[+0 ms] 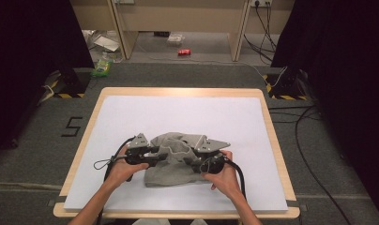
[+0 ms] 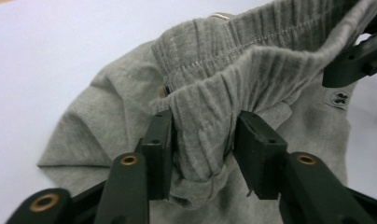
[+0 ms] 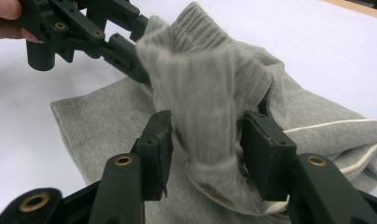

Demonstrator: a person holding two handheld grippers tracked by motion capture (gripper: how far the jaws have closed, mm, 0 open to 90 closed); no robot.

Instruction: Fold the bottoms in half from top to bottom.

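A grey garment [image 1: 173,172] with a ribbed elastic waistband [image 2: 210,88] lies bunched on the white board [image 1: 178,112], near its front edge. My left gripper [image 1: 158,157] comes at the waistband from the left. In the left gripper view its jaws [image 2: 203,135] stand apart with a fold of the waistband loose between them. My right gripper [image 1: 191,162] meets the garment from the right. Its jaws [image 3: 205,137] are also apart around a blurred fold of ribbed fabric [image 3: 200,93]. The left gripper [image 3: 84,32] faces it across the waistband. A white stripe [image 3: 326,125] runs along the garment.
The board rests on a wooden table [image 1: 270,126] whose rim shows all round. Black curtains hang at both sides. On the floor beyond lie a red can [image 1: 184,52], a green packet [image 1: 102,68] and cables [image 1: 305,140].
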